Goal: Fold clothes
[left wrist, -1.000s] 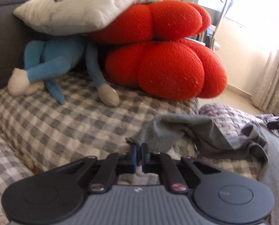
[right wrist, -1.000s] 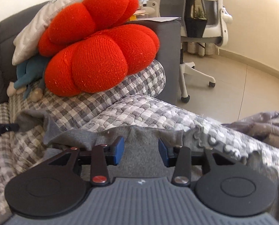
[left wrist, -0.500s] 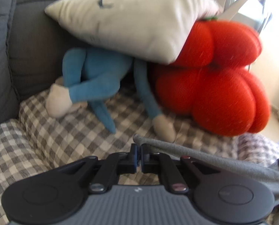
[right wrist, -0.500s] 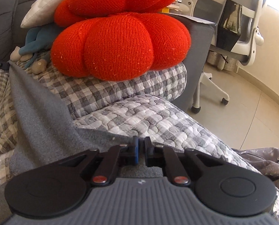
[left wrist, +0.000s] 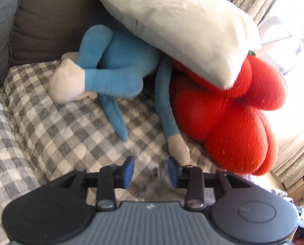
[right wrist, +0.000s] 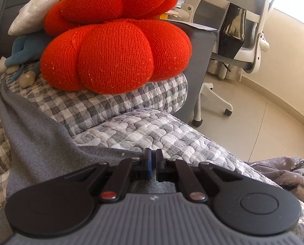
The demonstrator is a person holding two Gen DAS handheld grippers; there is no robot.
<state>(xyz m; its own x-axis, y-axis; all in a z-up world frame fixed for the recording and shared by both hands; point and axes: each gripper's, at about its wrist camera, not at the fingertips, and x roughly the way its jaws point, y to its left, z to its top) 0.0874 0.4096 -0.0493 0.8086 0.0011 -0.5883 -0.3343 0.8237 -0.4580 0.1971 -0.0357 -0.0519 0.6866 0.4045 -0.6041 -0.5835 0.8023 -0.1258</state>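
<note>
grey garment pinched by right hand-held gripper – left hand-held gripper just opening, spread

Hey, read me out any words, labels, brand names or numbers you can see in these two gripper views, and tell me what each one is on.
No text can be read in either view.
White pillow: dark teal print, cut off at the frame's top and blurred; unreadable.
Left gripper body: a small pale mark, no letters readable.
Right gripper body: the same small pale mark, not readable.
</note>
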